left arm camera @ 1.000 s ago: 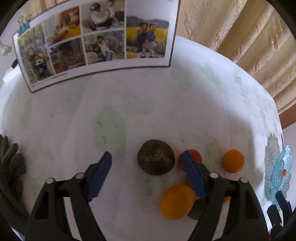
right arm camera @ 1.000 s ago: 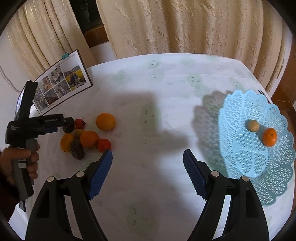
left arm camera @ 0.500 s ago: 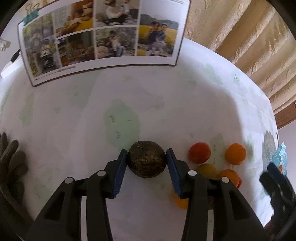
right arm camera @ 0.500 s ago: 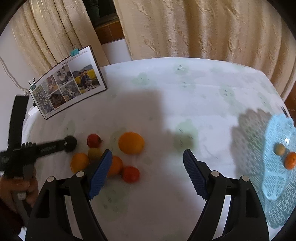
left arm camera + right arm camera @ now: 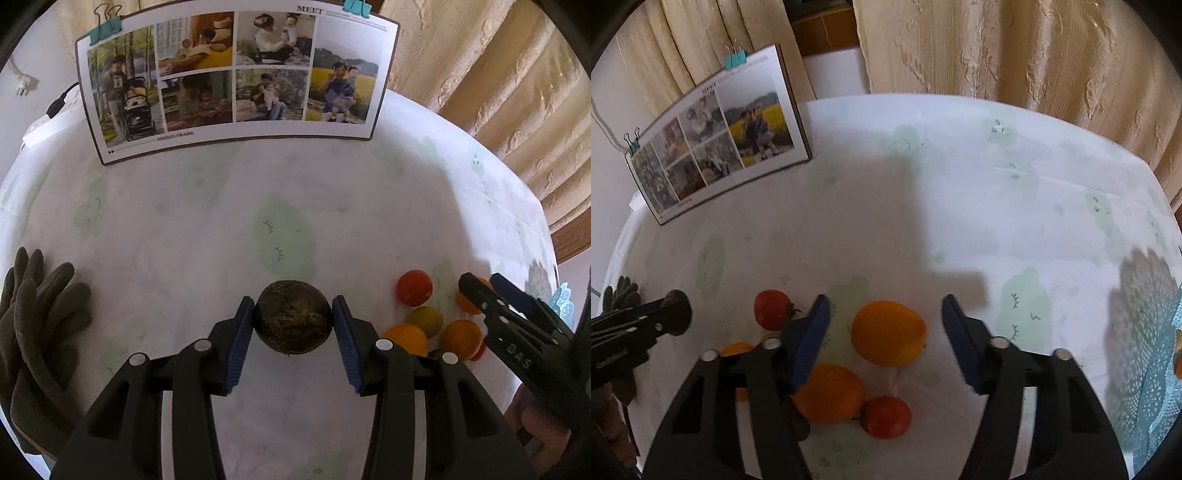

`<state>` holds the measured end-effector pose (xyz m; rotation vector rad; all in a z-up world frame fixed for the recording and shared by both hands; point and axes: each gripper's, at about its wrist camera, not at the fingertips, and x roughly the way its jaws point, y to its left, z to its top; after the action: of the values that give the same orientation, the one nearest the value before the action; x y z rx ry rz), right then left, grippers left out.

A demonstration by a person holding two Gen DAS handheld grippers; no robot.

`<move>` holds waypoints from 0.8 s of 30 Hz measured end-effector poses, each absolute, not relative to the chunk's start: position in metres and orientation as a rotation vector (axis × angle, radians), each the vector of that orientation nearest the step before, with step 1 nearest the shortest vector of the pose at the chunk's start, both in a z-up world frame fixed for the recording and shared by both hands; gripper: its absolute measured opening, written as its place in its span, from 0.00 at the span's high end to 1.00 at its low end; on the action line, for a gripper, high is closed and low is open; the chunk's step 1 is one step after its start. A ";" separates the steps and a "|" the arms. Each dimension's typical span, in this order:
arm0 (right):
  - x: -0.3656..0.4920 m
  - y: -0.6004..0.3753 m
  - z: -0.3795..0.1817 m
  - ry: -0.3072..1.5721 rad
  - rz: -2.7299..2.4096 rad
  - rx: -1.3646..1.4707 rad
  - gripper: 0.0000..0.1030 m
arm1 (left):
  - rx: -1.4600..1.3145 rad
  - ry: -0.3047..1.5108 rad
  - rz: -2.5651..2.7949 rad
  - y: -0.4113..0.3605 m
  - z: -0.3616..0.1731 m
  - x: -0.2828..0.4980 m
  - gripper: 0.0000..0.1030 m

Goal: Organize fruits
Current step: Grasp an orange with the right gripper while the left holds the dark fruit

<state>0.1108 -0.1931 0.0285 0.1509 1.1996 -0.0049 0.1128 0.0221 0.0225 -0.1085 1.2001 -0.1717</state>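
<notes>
Light: soft daylight, glowing through the curtains (image 5: 1015,48); both views evenly bright.
Shadows: a broad, blocky shadow is cast across the counter (image 5: 960,192) in the right view; a patterned shadow is thrown beside the basket (image 5: 1156,373).
Distortion: strong fisheye bending; dark vignette at the corners.
Blur: the basket edge and the left gripper (image 5: 670,314) are smeared in the right view.

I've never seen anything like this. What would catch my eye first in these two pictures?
Probably the dark, rough round fruit pinched between the blue pads of the left gripper. Next, the big orange lying between the open fingers of the right gripper, amid smaller fruits. Behind stands a photo board at the table's far edge.
</notes>
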 end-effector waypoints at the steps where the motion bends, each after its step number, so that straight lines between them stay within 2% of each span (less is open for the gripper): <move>1: 0.111 -0.192 0.026 1.207 -0.006 0.147 0.48 | -0.108 1.201 -0.171 0.022 0.022 0.113 0.57; 3: 0.110 -0.193 0.022 1.221 -0.003 0.148 0.57 | -0.108 1.202 -0.171 0.021 0.022 0.112 0.57; 4: 0.110 -0.194 0.021 1.225 0.002 0.152 0.58 | -0.107 1.202 -0.171 0.019 0.021 0.113 0.57; 24: 0.077 -0.248 0.091 1.089 -0.062 0.264 0.58 | -0.077 1.174 -0.176 -0.005 0.036 0.099 0.57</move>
<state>0.0766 -0.2480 0.0907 0.2644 1.0889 -0.0619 0.0986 -0.0045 0.0356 -0.0773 1.1742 -0.1757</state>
